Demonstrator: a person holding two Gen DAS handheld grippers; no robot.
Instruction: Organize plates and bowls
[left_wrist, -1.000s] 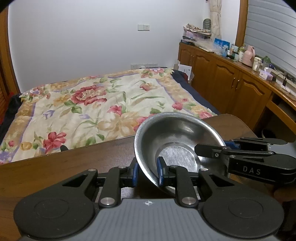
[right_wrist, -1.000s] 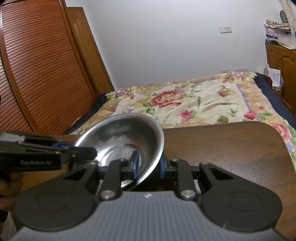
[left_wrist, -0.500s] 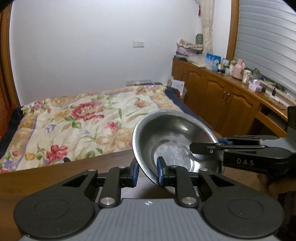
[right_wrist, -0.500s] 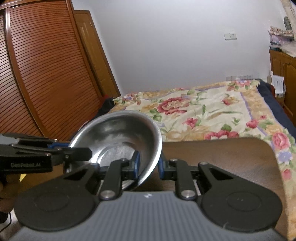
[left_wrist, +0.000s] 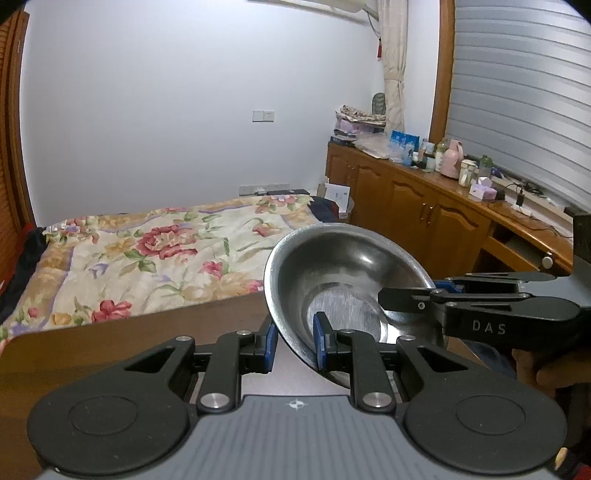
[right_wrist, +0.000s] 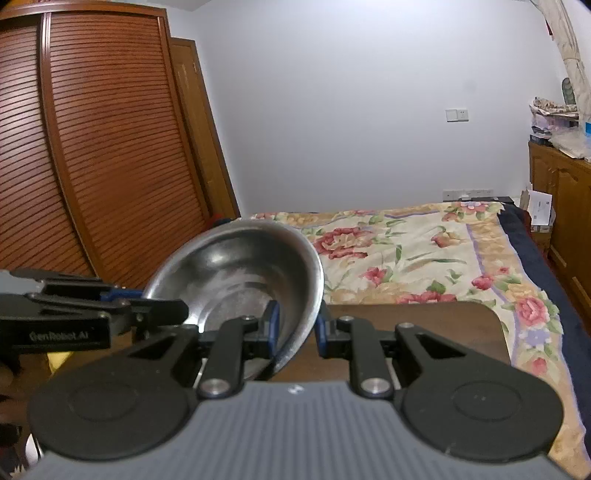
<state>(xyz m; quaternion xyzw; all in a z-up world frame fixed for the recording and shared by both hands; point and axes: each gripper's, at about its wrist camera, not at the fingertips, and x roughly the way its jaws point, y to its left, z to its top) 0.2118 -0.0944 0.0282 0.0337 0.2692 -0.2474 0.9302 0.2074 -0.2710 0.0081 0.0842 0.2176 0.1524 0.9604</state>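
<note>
steel bowl held up over the tabletop by both tools

nearest: left tool (left_wrist: 294, 341) clenched on the bowl (left_wrist: 343, 273) rim at its left side, one blue pad inside the bowl, other outside. right tool (right_wrist: 295, 325) grips the opposite rim same way; in left wrist view it comes in from the right, marked "das". bowl is tilted, mouth toward the cams, lifted above the brown tabletop (right_wrist: 424, 325), not touching it. past the bowl & tabletop edge: bed (left_wrist: 155, 251) w/ floral cover. further behind the bowl, right side: wooden cabinets (left_wrist: 424, 214) w/ bottles etc. on top; left side: slatted wardrobe doors (right_wrist: 110, 147). white wall at the back.
</note>
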